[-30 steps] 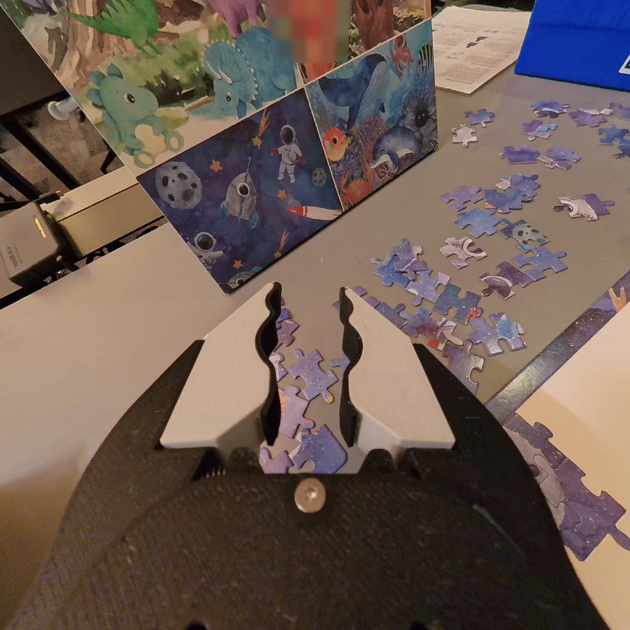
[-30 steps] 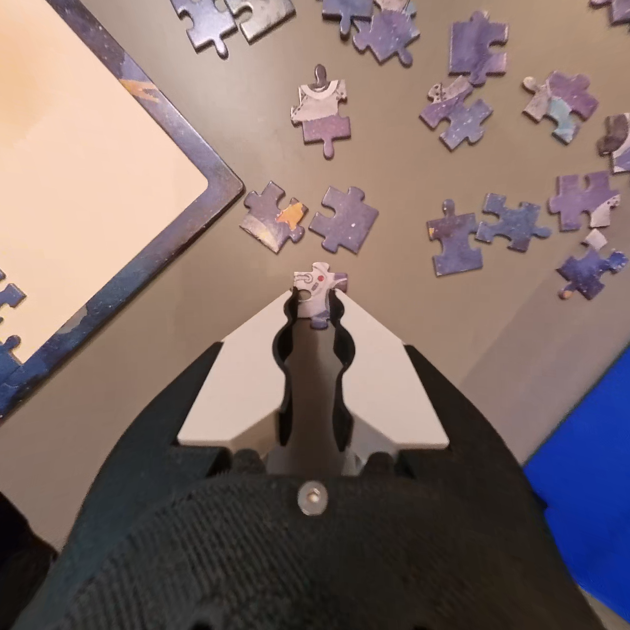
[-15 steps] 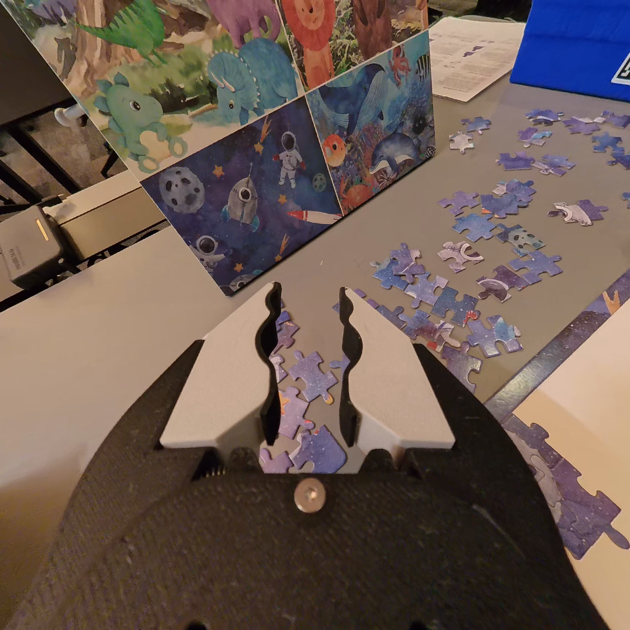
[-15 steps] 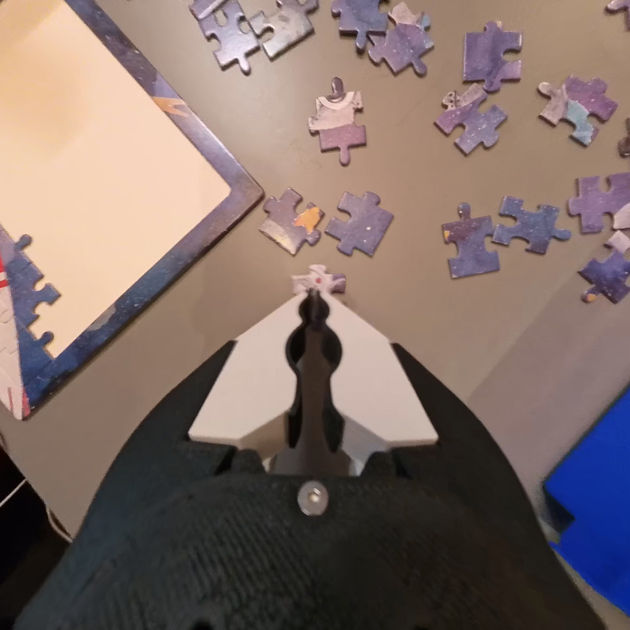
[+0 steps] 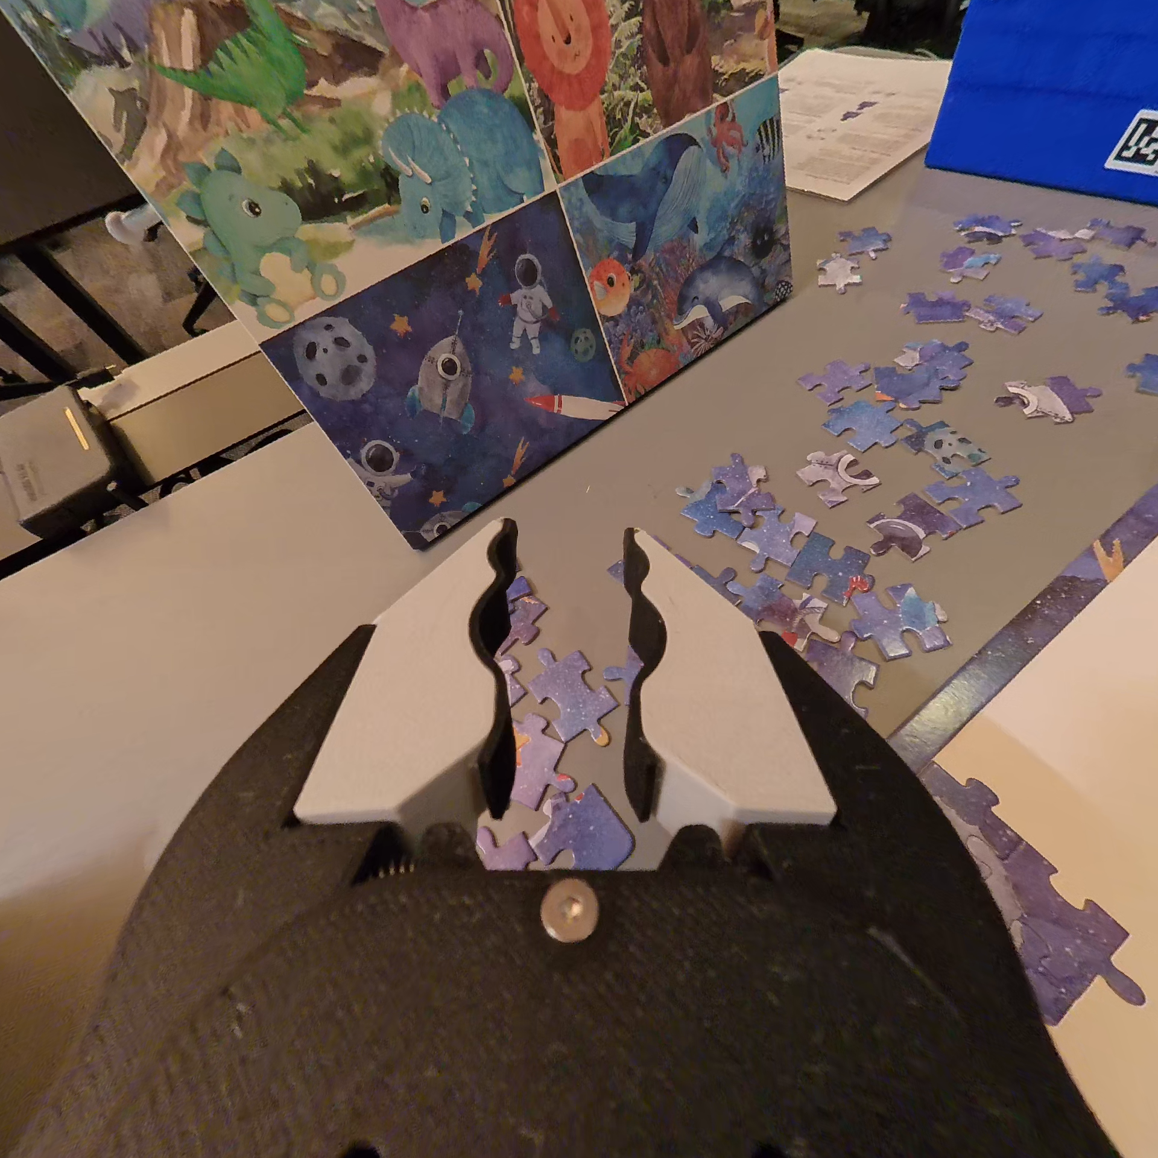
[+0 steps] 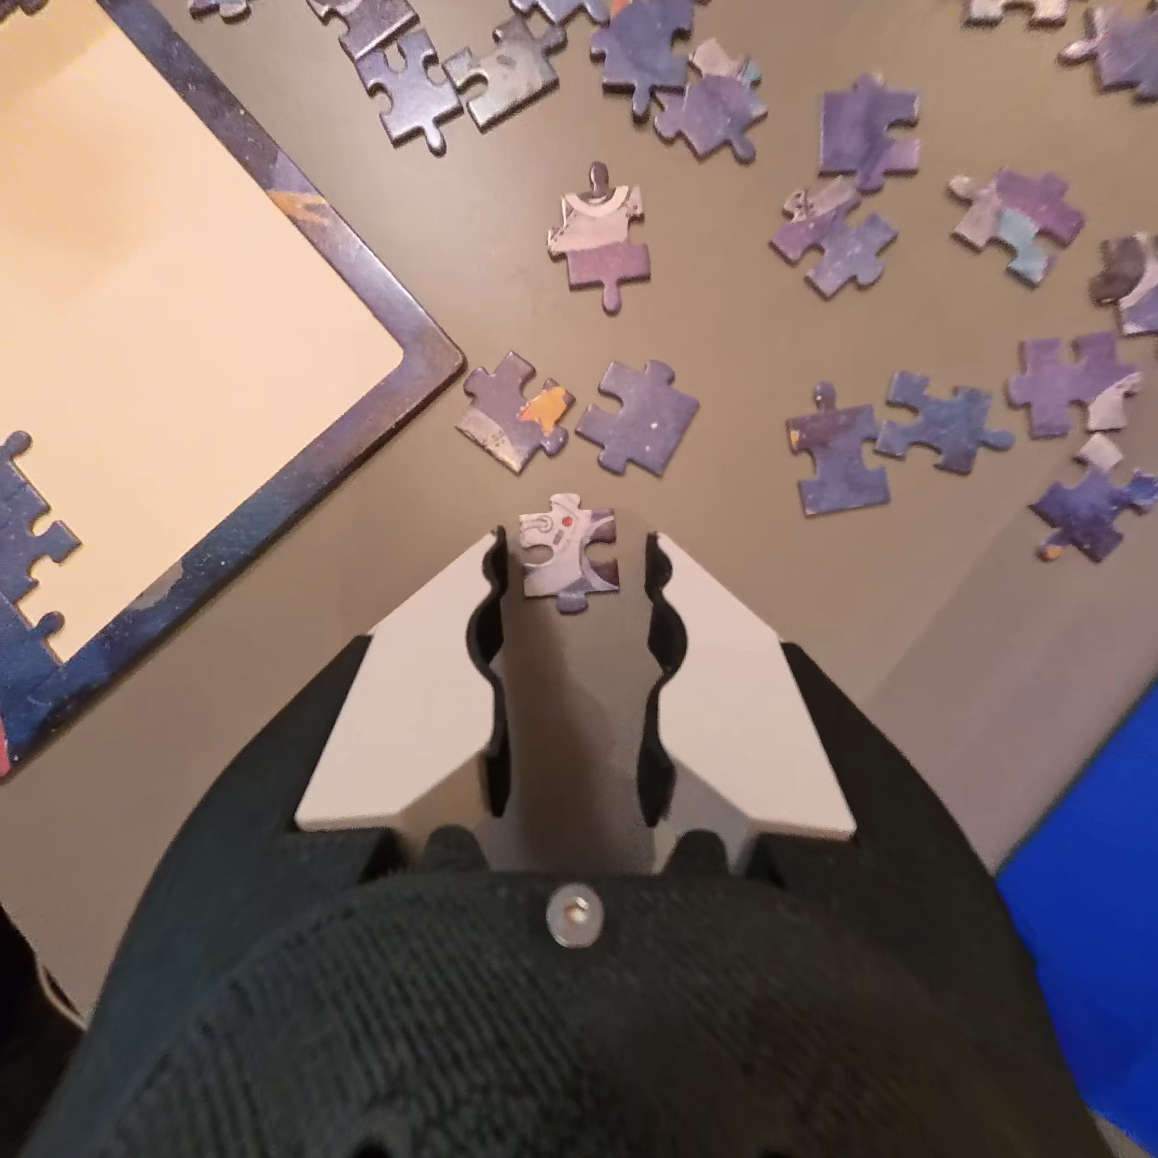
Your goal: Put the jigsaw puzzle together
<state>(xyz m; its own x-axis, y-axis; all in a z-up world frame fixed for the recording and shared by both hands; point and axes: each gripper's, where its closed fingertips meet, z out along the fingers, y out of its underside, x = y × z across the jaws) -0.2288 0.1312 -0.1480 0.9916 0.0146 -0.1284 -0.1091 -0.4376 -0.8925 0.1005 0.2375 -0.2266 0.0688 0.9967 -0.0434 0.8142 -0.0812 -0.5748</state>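
Observation:
My right gripper (image 6: pixel 574 534) is open just above the grey table. A white and purple puzzle piece (image 6: pixel 564 551) lies flat between its fingertips, closer to the left finger, and neither pad touches it. A puzzle frame (image 6: pixel 344 250) with a cream inside lies to its left. My left gripper (image 5: pixel 569 529) is open and empty. It hovers over several loose purple pieces, one (image 5: pixel 570 692) showing between its fingers. The frame's dark border (image 5: pixel 1002 652) is to its right, with joined pieces (image 5: pixel 1053 927) inside the frame.
A picture board (image 5: pixel 470 250) with animals and a space scene stands on edge behind the left gripper. Several loose purple and blue pieces (image 6: pixel 839 451) are scattered ahead of the right gripper. A blue box (image 6: pixel 1096 877) is at the right, and a printed sheet (image 5: pixel 858 119) lies at the back. Tip to tip, the grippers are about 35 cm apart.
My right gripper shut on the white and purple piece and held it on edge, then opened; the piece now lies flat between the fingers. My left gripper stayed open and hardly moved.

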